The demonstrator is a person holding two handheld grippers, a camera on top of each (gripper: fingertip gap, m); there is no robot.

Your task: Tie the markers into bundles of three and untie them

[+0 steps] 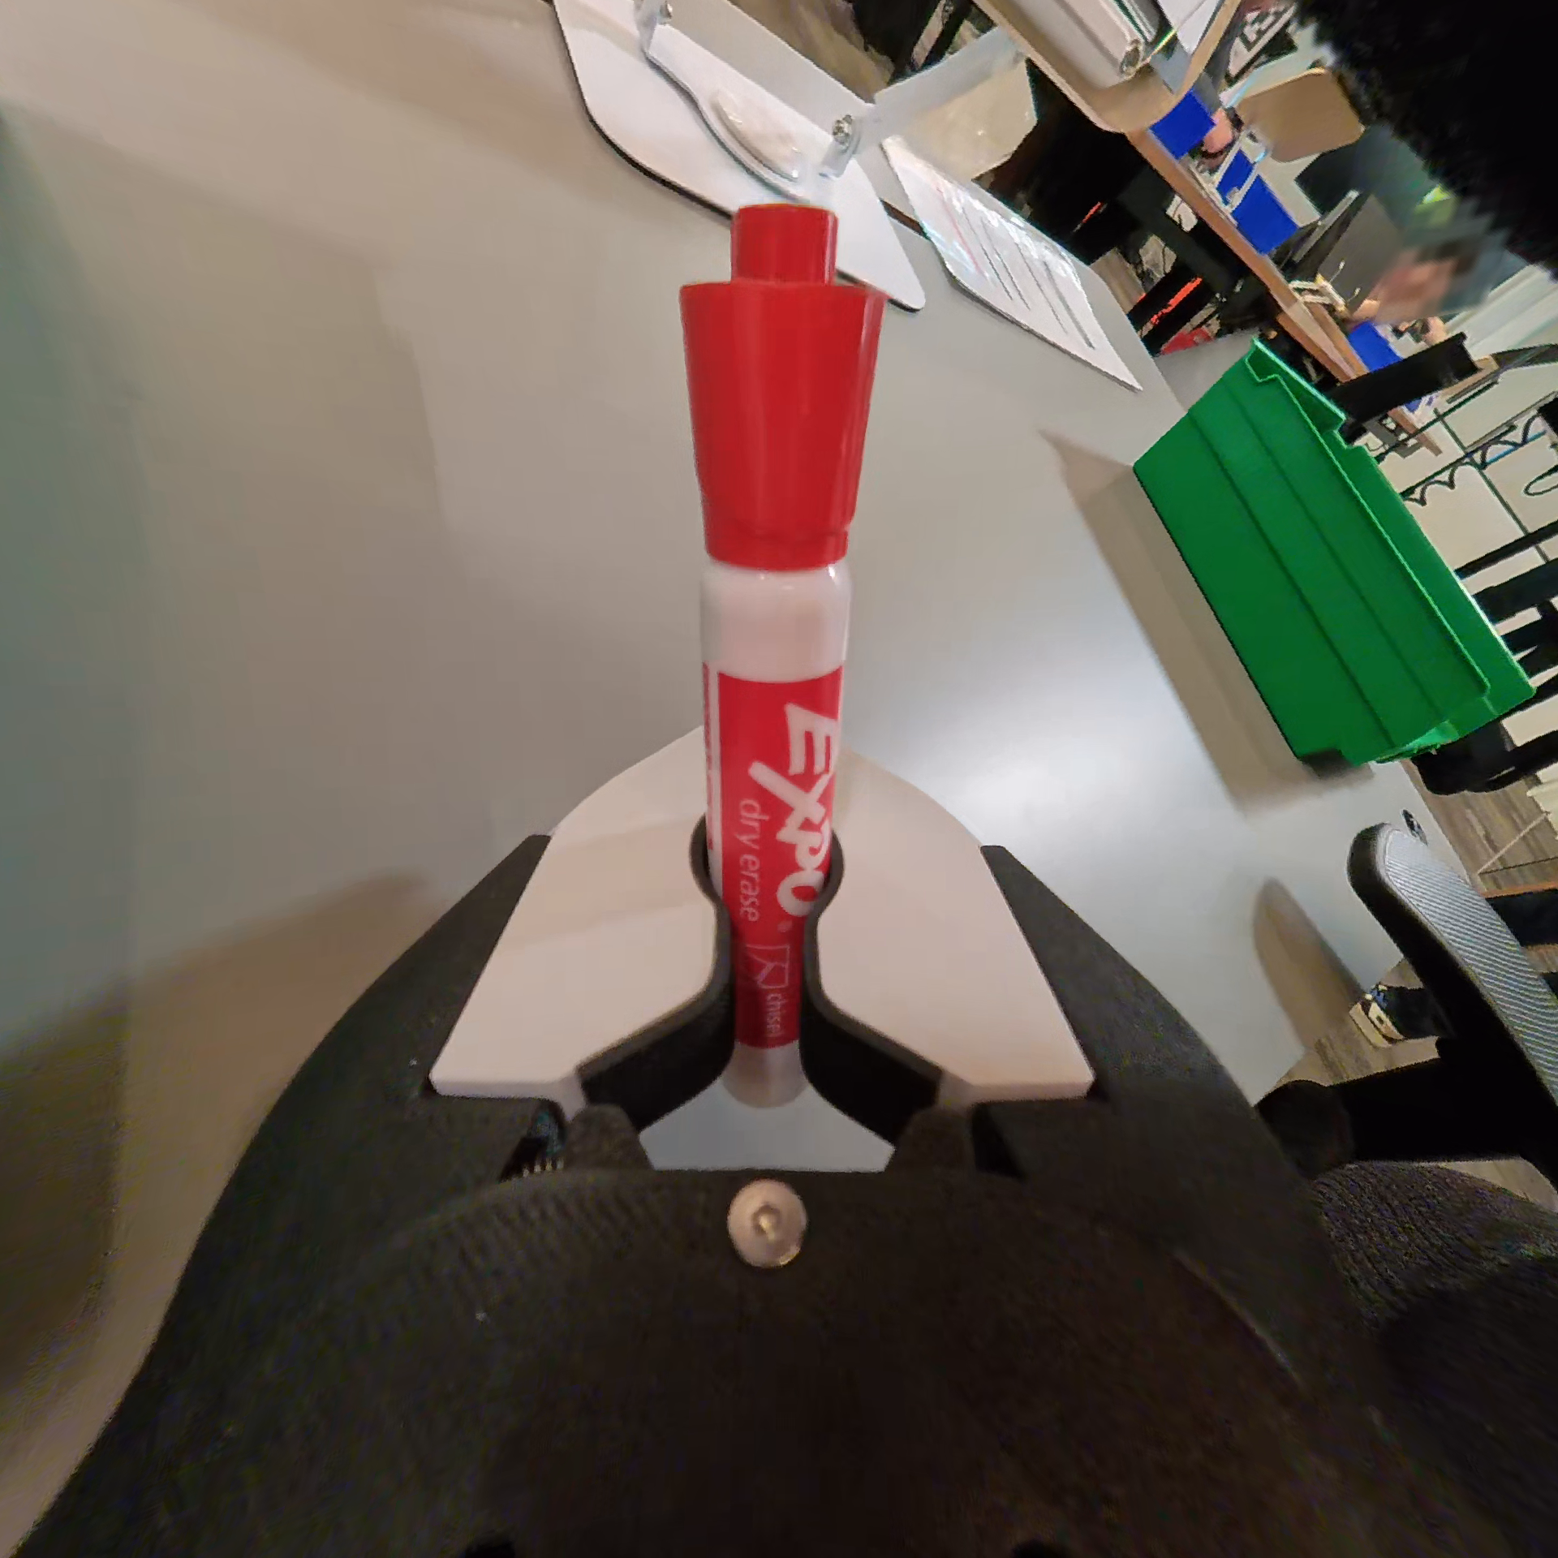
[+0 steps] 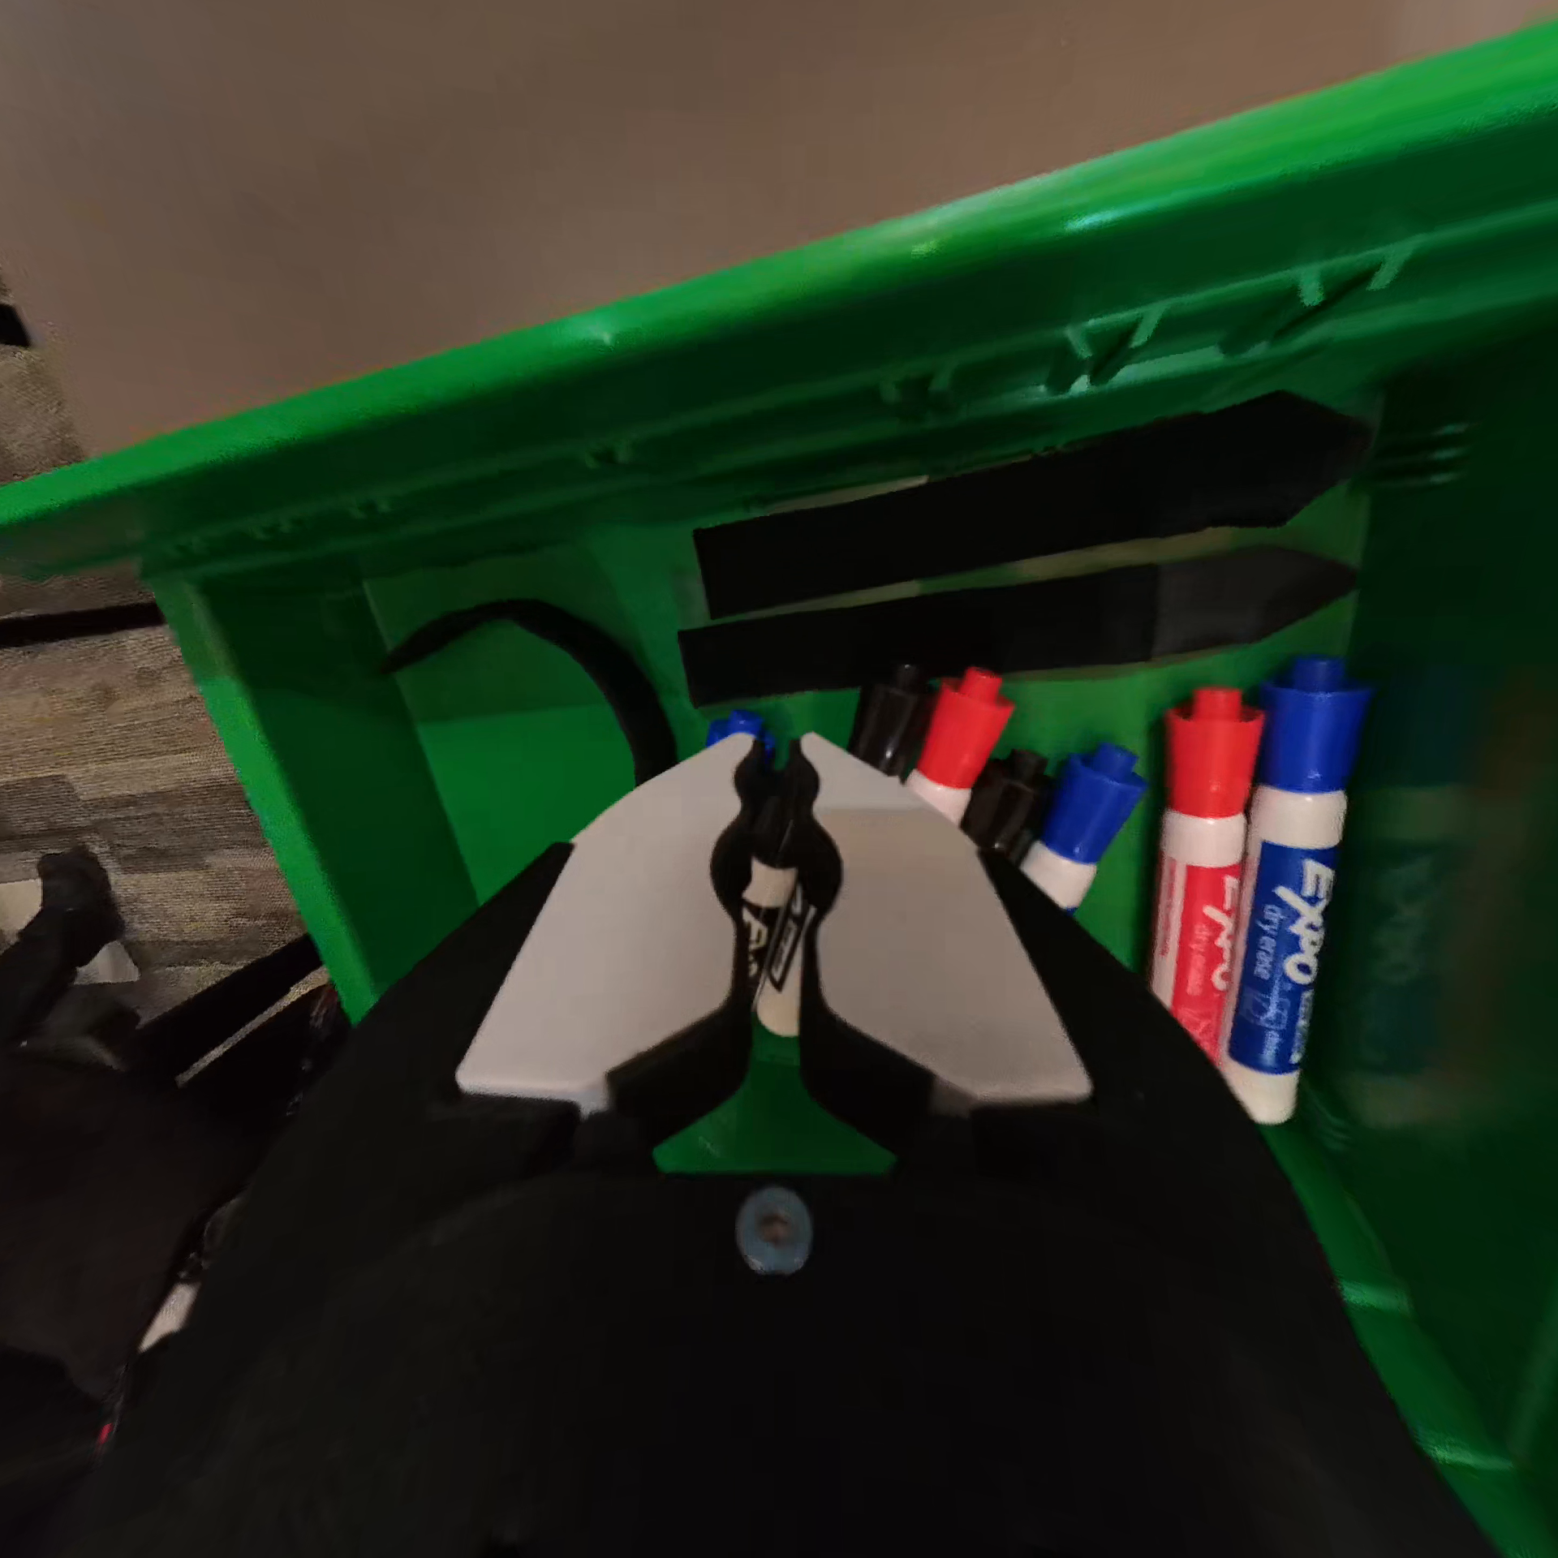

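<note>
My left gripper (image 1: 771,809) is shut on a red marker (image 1: 780,539). The marker sticks forward out of the jaws, cap end away from me, above the pale table (image 1: 337,506). My right gripper (image 2: 780,750) is inside a green bin (image 2: 759,371) and is shut on a black marker (image 2: 776,910) lying along its jaws. Several loose markers lie in the bin to the right: a red one (image 2: 1201,868), a blue one (image 2: 1290,885), another red (image 2: 961,742), another blue (image 2: 1083,818) and black ones (image 2: 885,708). Black straps (image 2: 1012,514) lie at the bin's back.
The green bin also shows in the left wrist view (image 1: 1315,573) at the table's right edge. White boards (image 1: 725,143) and a sheet of paper (image 1: 1012,253) lie at the far end. A mesh chair (image 1: 1450,953) stands right of the table. A curved black strap (image 2: 590,666) lies in the bin.
</note>
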